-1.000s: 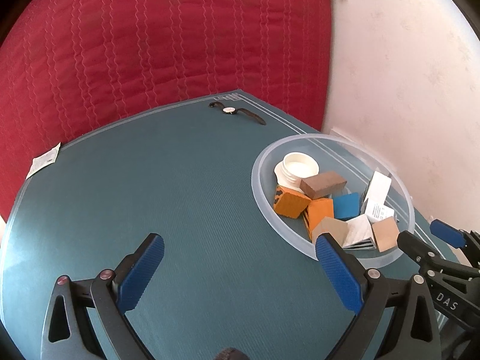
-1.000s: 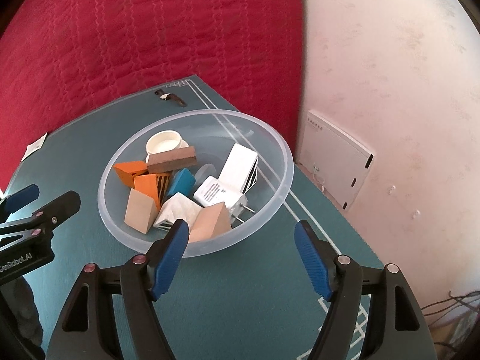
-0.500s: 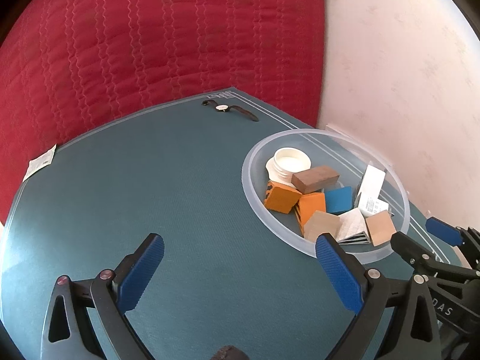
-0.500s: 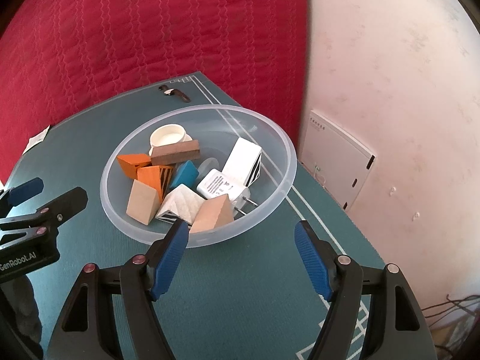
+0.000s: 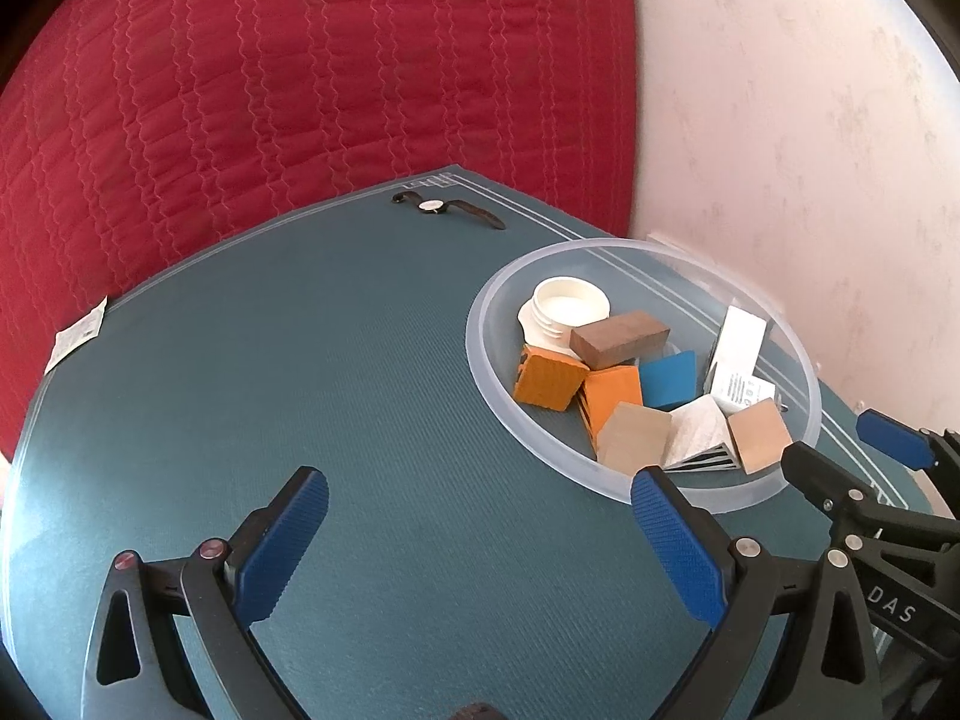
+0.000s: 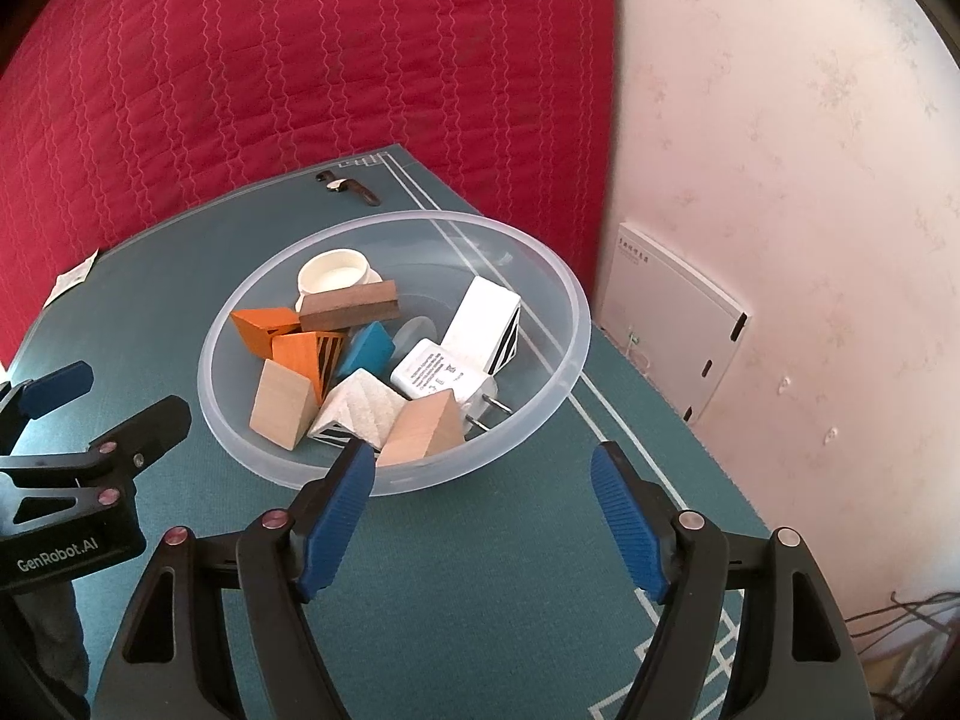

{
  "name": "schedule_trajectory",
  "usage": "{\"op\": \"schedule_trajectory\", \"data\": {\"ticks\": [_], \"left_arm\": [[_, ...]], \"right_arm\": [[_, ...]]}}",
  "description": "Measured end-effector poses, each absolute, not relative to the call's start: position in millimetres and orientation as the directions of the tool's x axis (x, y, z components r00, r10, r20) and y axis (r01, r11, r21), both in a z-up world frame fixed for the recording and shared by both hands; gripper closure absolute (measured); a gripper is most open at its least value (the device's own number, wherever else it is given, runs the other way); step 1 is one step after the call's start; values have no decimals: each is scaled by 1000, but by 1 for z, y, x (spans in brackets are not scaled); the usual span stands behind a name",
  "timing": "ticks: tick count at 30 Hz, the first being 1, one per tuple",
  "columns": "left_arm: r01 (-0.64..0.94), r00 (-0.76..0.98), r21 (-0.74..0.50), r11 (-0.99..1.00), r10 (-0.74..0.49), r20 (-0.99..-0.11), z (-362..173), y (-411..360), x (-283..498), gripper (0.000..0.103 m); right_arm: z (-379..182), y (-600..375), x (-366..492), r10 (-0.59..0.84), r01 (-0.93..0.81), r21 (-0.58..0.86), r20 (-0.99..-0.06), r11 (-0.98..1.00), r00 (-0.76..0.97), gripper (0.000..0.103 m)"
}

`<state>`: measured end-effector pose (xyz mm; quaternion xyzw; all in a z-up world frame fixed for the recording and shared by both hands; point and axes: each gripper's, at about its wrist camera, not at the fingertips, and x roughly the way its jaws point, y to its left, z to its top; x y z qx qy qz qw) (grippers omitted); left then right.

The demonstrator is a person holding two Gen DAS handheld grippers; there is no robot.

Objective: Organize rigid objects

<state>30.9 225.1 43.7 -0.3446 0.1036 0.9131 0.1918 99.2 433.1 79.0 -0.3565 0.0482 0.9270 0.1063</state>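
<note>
on the green mat (image 5: 360,390) sits a clear bowl (image 6: 558,300) full of small things: a white cap (image 6: 333,273), a brown block (image 6: 351,312), two orange blocks (image 6: 264,327), a blue block (image 6: 369,351), tan blocks (image 6: 282,405), a white charger (image 6: 438,375) and a white box (image 6: 486,318). the left claw (image 5: 474,546) is wide open and holds nothing, over bare mat beside the bowl. the right claw (image 6: 483,516) is wide open too, just in front of the bowl's near rim. a watch (image 5: 447,210) lies far back on the mat, and a paper tag (image 5: 75,342) sits at the left edge. a red blanket (image 5: 300,90) is behind the mat.
</note>
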Motion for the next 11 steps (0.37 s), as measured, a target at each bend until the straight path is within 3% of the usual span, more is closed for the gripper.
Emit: {"op": "schedule_trajectory", "data": {"ticks": [11], "left_arm": [[-448,-698,76,-891,296,-652,44,230,41,0]], "right_arm": [[79,434,99,161,-231,15,-672,-973,-723,27]]}}
